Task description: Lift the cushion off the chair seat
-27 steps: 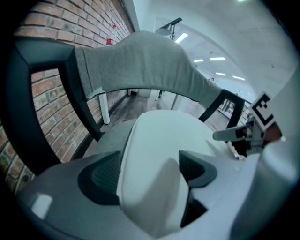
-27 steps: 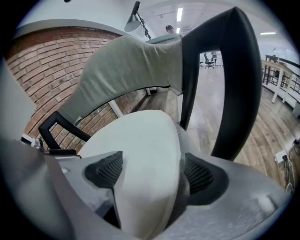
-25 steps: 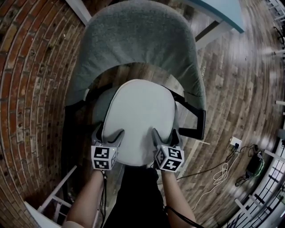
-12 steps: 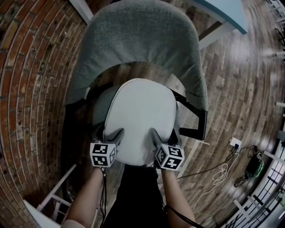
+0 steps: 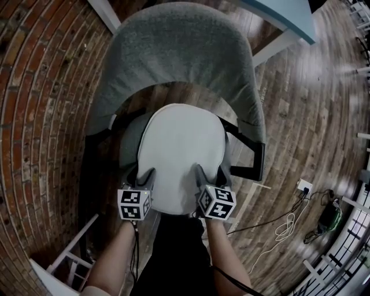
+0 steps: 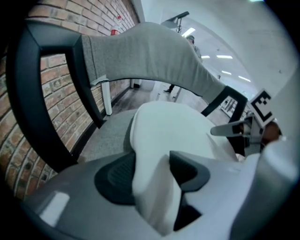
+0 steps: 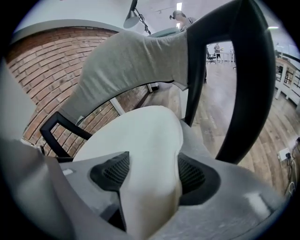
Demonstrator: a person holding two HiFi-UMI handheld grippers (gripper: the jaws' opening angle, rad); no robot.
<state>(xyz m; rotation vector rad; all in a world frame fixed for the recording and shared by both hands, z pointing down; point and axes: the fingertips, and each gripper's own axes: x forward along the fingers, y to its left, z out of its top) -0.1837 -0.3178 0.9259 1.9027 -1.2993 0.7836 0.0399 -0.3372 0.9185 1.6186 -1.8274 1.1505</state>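
A brick wall (image 5: 34, 115) runs along the left; wood plank flooring (image 5: 315, 110) spreads right. A teal tabletop (image 5: 289, 14) on a white leg (image 5: 277, 45) sits top right, and a pale cable (image 5: 285, 224) loops near a white socket box (image 5: 305, 185).

White cushion (image 5: 182, 150), grey fabric chair (image 5: 179, 52) w/ blk frame (image 5: 261, 159), red brick wall (image 5: 34, 115), brown wood-plank floor (image 5: 312, 115)

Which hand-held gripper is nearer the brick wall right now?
Left. The left hand-held gripper is closing on the cushion's front edge on the brick wall side; the right hand-held gripper is closing on that edge farther from it.
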